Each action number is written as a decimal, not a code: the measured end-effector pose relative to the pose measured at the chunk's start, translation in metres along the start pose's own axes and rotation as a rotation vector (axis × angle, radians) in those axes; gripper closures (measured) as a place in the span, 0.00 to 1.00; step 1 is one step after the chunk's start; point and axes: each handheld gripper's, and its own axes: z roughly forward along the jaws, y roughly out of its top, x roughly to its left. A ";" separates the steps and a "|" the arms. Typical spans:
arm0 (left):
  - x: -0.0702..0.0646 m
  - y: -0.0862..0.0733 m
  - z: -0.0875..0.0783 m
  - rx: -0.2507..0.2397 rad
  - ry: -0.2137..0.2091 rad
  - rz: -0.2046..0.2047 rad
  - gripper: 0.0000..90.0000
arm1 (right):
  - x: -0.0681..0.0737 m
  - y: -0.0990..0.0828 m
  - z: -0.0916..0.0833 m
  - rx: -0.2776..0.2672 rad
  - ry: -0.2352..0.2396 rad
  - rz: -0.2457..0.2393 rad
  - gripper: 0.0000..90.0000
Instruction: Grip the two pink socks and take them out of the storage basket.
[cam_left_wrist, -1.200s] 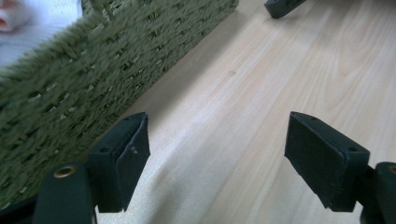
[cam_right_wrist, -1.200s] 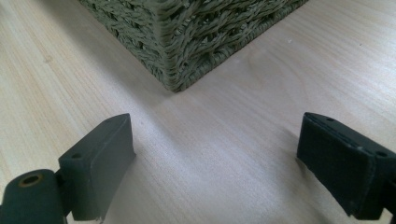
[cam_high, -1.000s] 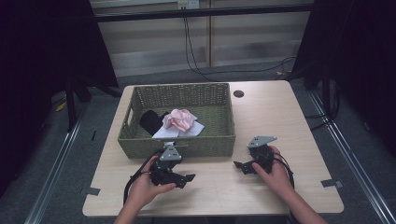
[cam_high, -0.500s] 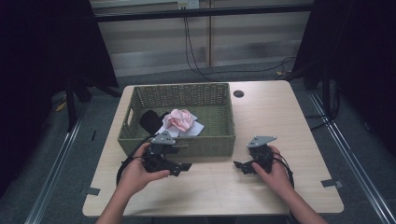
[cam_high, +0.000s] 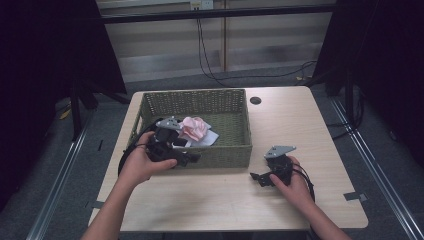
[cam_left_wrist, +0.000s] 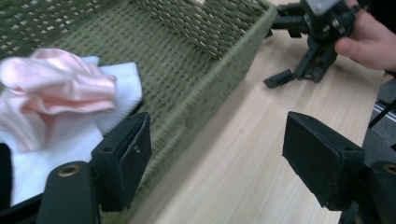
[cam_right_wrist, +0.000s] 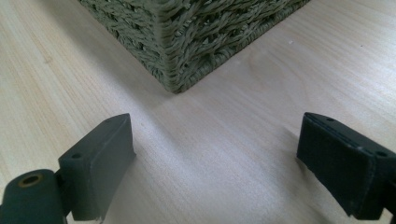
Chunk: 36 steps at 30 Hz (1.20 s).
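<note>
A green woven basket (cam_high: 235, 102) stands on the wooden table (cam_high: 320, 130). Inside it lie a crumpled pink cloth (cam_high: 194, 127) on a white cloth (cam_high: 210, 137), with a black item beside them. My left gripper (cam_high: 187, 159) hovers over the basket's near wall, open, one jaw above the inside and one above the table. In the left gripper view the pink cloth (cam_left_wrist: 51, 88) and white cloth (cam_left_wrist: 121, 86) lie just ahead of the left jaw. My right gripper (cam_high: 257, 177) rests low over the table right of the basket, open and empty, facing the basket's corner (cam_right_wrist: 173, 56).
A small dark round hole (cam_high: 256, 100) sits in the tabletop behind the basket's right corner. Cables trail from both grippers. Dark curtains and metal floor rails flank the table. Bare wood stretches to the right and front of the basket.
My left gripper has moved forward and up from the table to the basket's near wall, now over its rim. The right gripper has stayed where it was.
</note>
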 end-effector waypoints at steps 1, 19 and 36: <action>0.003 0.003 -0.001 -0.006 0.002 -0.008 0.26 | 0.000 0.000 0.000 0.001 0.000 0.002 0.11; 0.059 0.025 0.008 0.060 0.095 -0.065 0.28 | 0.000 0.000 0.001 -0.010 0.007 -0.012 0.11; 0.098 0.030 0.038 0.138 0.174 -0.149 0.30 | 0.000 0.001 0.002 -0.006 0.008 -0.009 0.11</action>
